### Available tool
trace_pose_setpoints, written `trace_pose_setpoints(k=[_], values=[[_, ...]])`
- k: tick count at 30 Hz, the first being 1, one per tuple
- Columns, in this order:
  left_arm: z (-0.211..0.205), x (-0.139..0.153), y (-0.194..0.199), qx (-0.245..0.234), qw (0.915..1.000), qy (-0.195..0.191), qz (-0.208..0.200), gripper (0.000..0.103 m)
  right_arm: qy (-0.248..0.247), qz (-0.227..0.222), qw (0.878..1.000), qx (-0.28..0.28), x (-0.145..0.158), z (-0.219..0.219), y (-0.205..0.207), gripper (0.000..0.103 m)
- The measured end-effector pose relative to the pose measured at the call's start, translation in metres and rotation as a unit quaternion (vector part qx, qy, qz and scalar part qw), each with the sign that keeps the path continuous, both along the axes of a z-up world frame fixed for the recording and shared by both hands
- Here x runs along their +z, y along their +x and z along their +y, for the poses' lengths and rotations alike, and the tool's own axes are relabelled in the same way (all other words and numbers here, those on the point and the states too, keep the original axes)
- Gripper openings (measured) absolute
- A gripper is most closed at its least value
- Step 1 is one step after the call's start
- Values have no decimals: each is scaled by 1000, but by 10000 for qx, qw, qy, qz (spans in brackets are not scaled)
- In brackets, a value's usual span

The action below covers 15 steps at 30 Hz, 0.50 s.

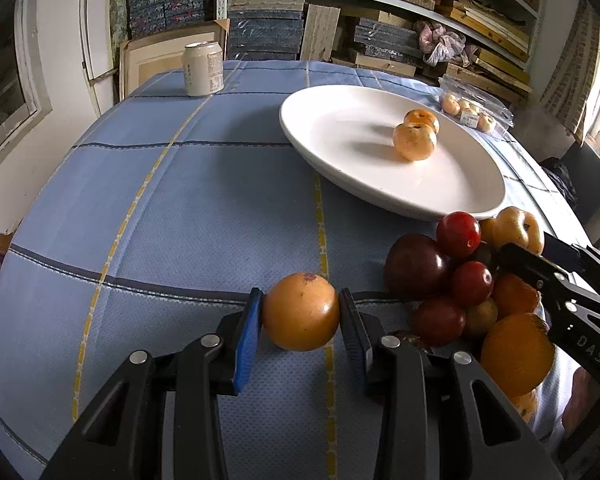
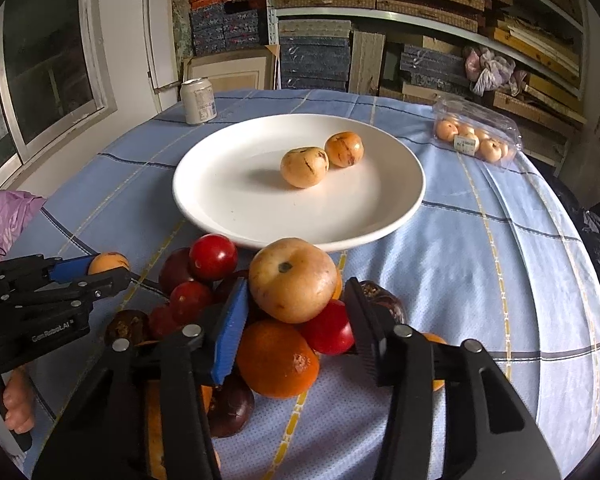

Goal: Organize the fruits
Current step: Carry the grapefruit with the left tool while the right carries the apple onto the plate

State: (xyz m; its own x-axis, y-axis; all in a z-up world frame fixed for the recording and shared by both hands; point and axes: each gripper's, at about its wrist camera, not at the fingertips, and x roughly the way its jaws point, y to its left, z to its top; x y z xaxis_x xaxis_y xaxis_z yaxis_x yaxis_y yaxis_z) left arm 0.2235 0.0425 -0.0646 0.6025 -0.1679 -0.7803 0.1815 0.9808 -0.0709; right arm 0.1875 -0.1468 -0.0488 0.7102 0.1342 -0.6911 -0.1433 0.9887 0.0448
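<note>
The left gripper (image 1: 301,312) is clamping an orange fruit (image 1: 301,311); the right gripper (image 2: 296,304) is gripping a tan fruit (image 2: 293,280) above the pile (image 2: 276,356).

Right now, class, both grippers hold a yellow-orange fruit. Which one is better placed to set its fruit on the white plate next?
Probably the right gripper: its tan fruit sits just short of the white plate rim. The left gripper holds its orange fruit farther back.

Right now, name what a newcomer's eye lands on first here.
The heap of red, dark and orange fruit at the table's near edge, with the right gripper around a tan fruit on top. Behind it, the white plate holds two tan fruits.
</note>
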Motion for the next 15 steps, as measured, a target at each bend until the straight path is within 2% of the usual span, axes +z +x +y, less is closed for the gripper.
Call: trace_pose_setpoints(k=[11,15], values=[[3,-1,0,8,10000,-68,6,39,294,-38,9996,-11,4,-10,-8,42],[5,3,-2,6,9999,-112,-85,39,401,-185,9990,-71,11,-16,-17,42]])
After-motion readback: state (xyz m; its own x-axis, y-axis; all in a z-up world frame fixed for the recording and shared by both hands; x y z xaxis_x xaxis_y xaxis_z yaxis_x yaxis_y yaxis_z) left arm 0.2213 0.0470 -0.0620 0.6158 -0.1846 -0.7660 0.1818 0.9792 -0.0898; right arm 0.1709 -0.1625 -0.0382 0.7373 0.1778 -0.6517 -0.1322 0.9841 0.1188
